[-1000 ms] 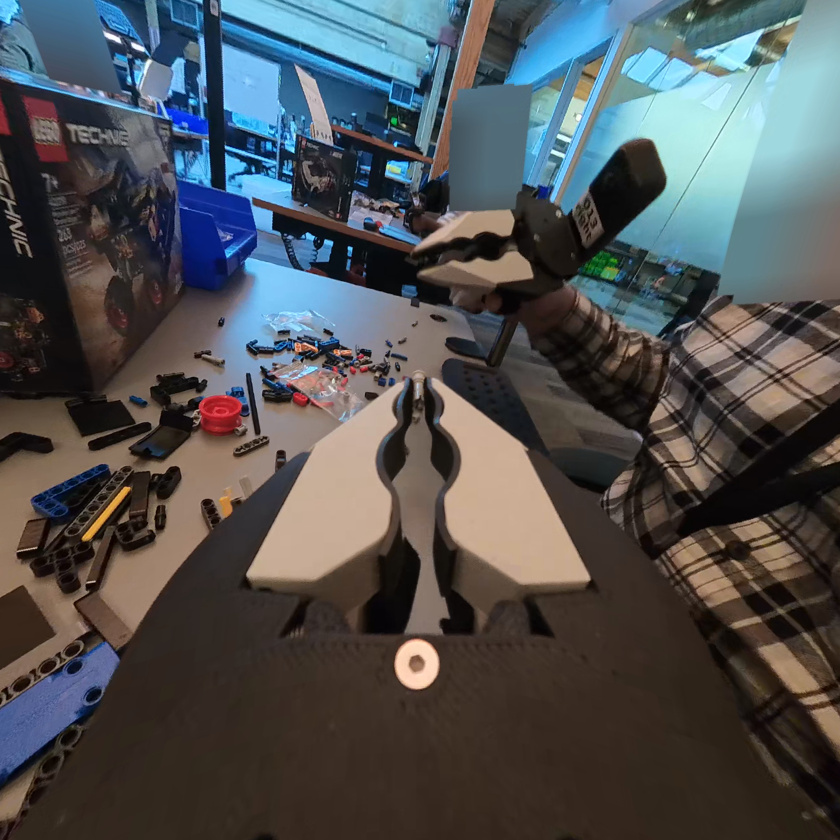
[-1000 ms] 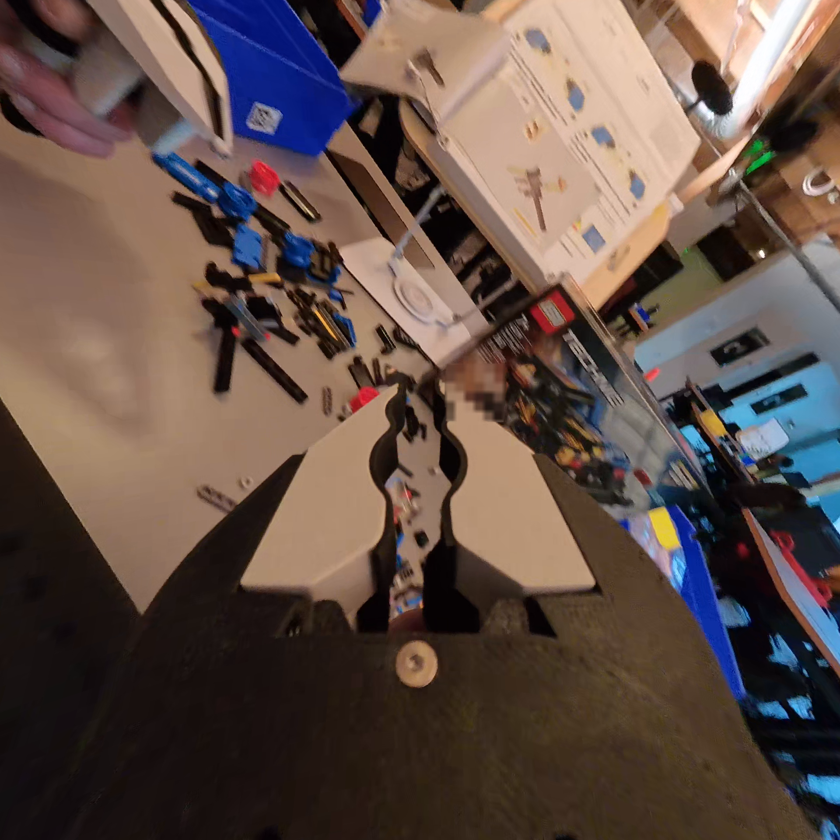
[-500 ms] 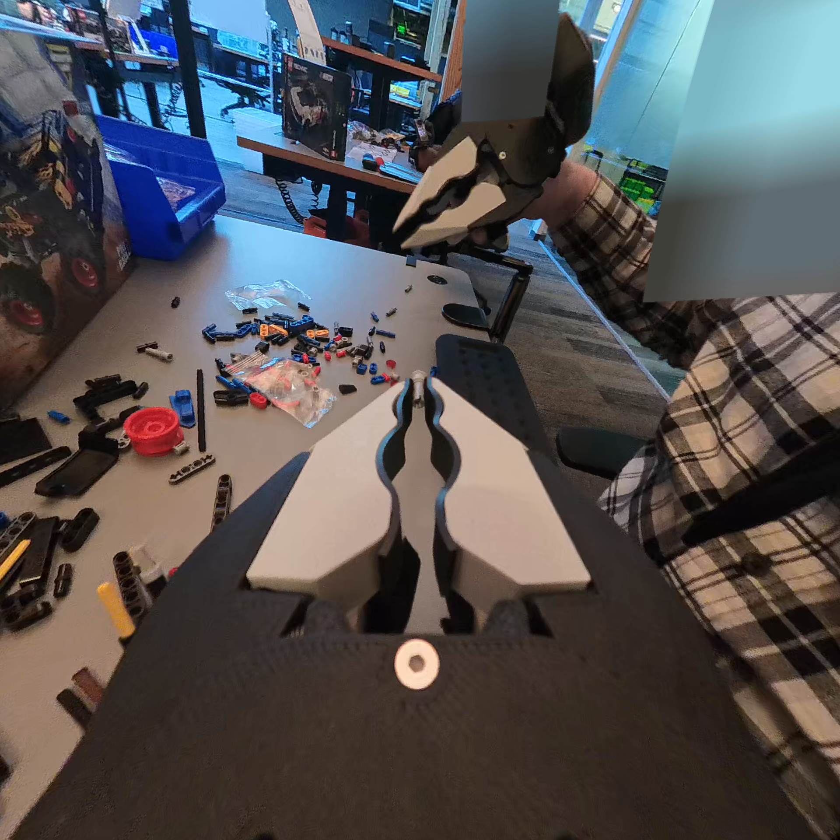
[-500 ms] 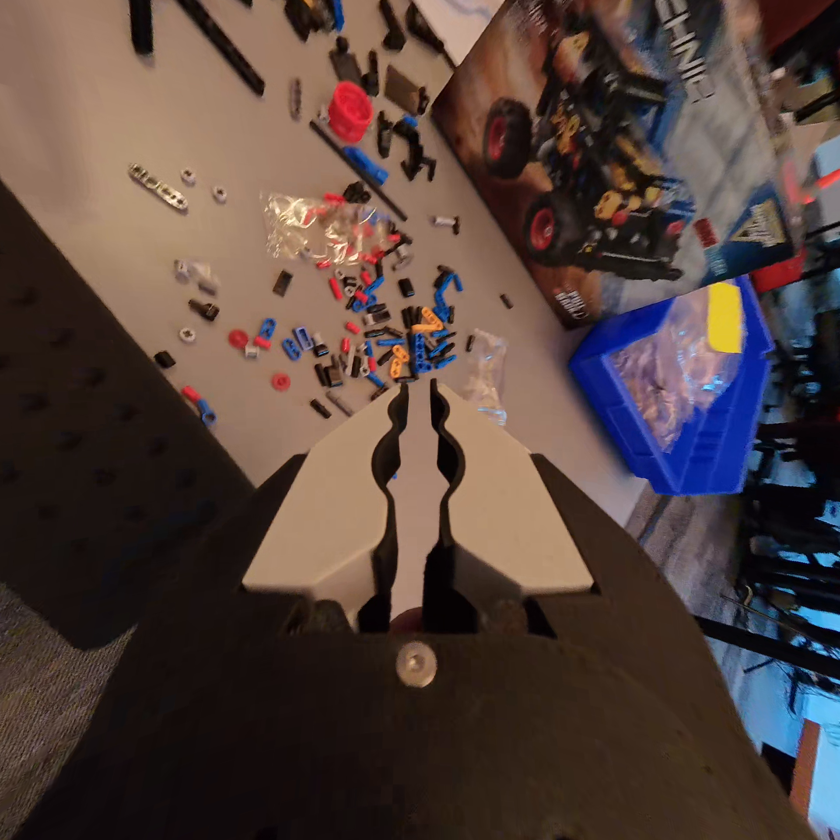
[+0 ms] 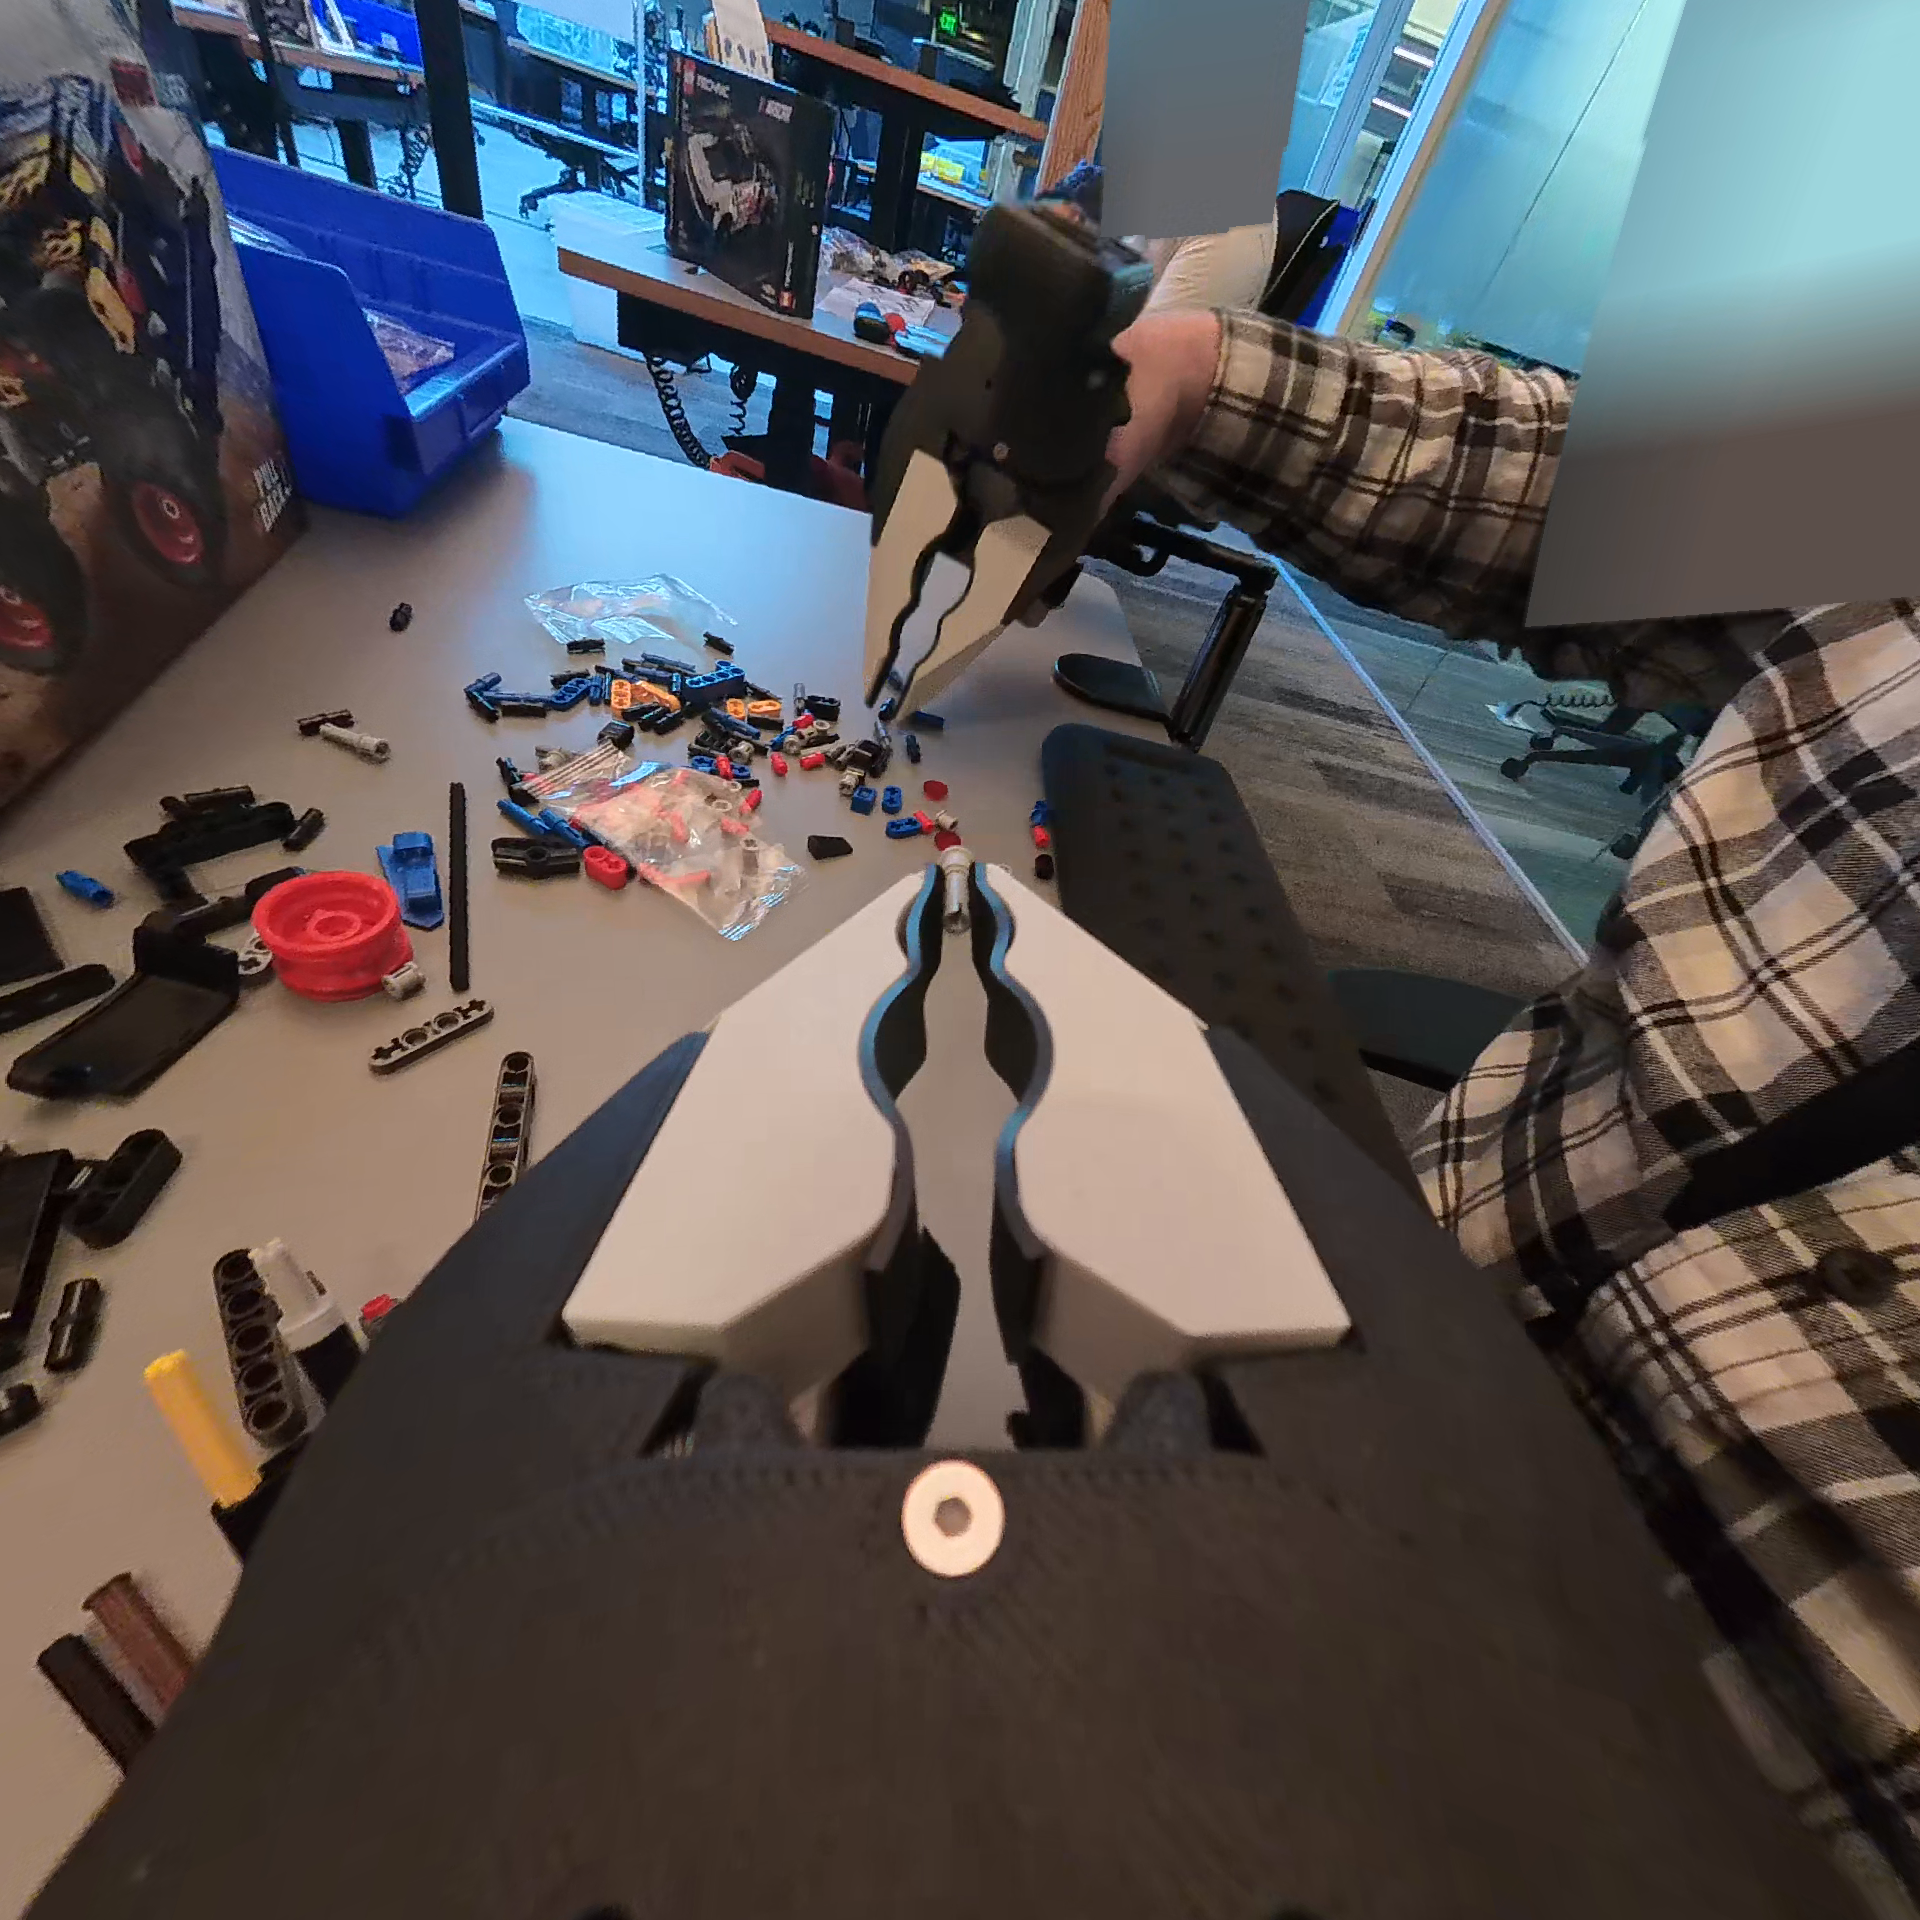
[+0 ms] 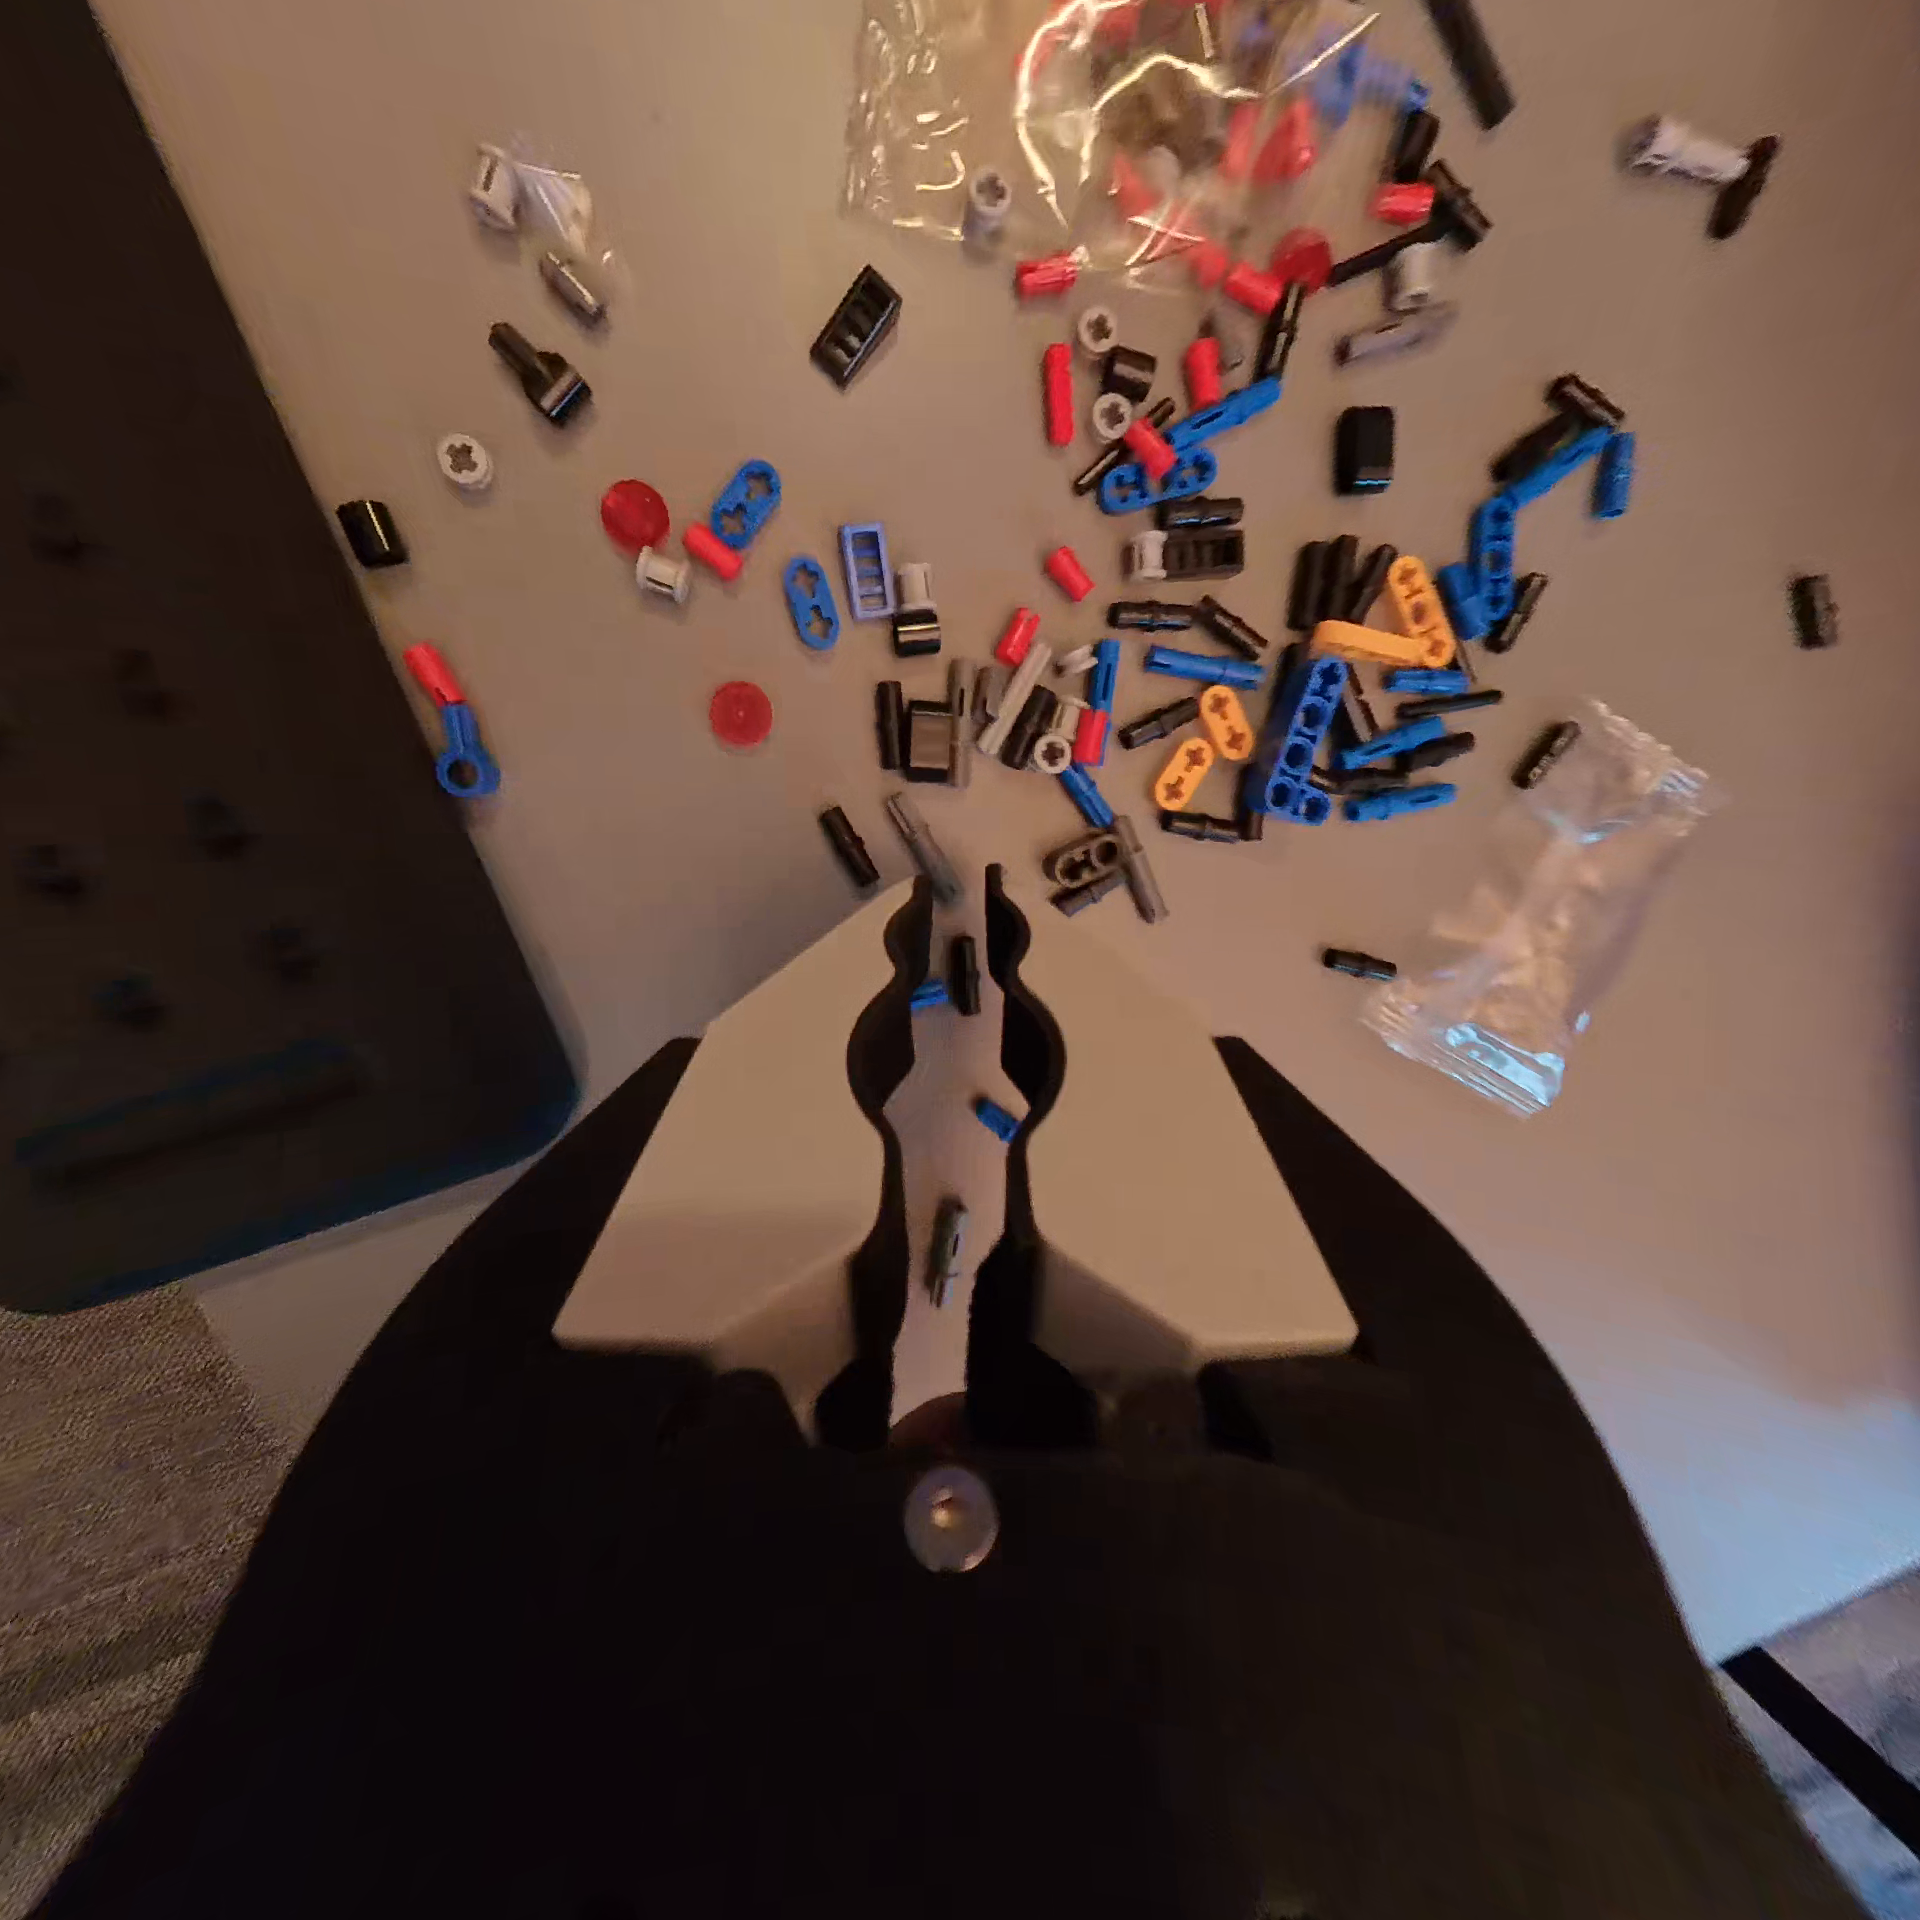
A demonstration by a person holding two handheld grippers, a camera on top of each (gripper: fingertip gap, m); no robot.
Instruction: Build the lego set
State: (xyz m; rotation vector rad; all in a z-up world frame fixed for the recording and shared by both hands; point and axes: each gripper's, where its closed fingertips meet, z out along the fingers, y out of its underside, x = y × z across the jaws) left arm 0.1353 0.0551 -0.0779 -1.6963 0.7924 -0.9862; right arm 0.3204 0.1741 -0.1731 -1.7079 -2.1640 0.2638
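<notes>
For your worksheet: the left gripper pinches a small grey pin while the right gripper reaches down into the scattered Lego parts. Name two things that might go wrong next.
1. The grey pin sits only at the very tips of the left gripper; a small slip might drop it.
2. The right gripper, slightly open, hangs over tightly packed pieces such as a black pin; closing there may catch a neighbour or scatter parts toward the table edge.

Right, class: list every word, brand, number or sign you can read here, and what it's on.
I don't copy writing out; this is where it stands.
Big box, left: printed words on its side.
Black box, far desk: logo and title.
Green sign, far back: too small to read.
Right wrist view: none.
</notes>
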